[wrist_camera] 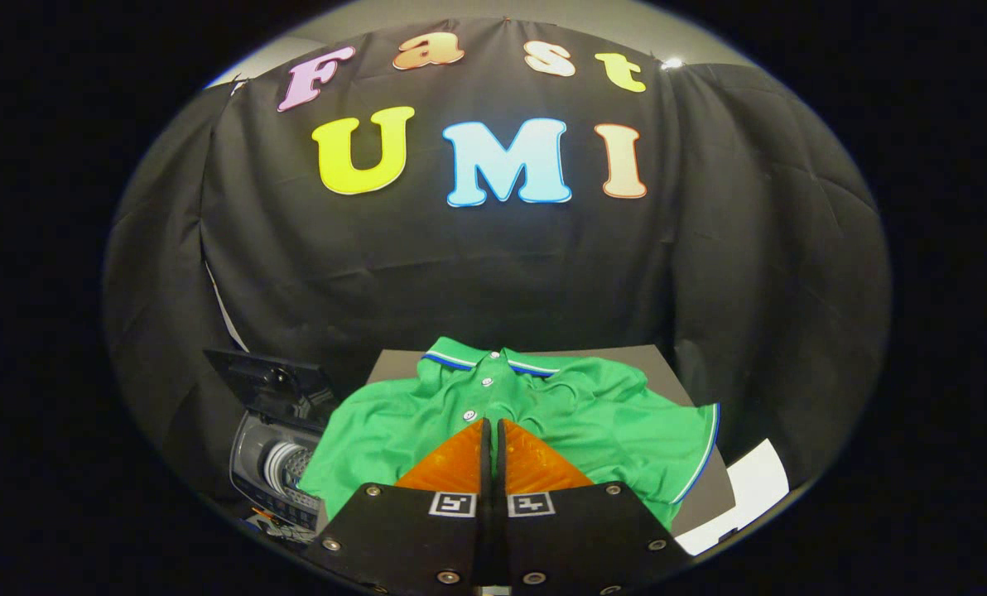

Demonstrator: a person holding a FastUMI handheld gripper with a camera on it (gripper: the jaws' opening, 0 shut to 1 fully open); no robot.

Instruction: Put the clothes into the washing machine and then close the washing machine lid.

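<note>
A green polo shirt [593, 422] with a blue-and-white trimmed collar lies spread on a grey table [663, 364]. My gripper [492, 424] hovers over the shirt's middle, just below the button placket. Its two fingers are pressed together, and I see no cloth caught between them. To the left of the table, lower down, stands a small top-loading washing machine [274, 472]. Its dark lid [266, 381] is raised and the ribbed drum [282, 465] is open to view.
A white sheet [750, 488] lies by the table's right front corner. Black cloth walls close in the booth behind the table and on both sides. The shirt's left sleeve hangs near the washer's opening.
</note>
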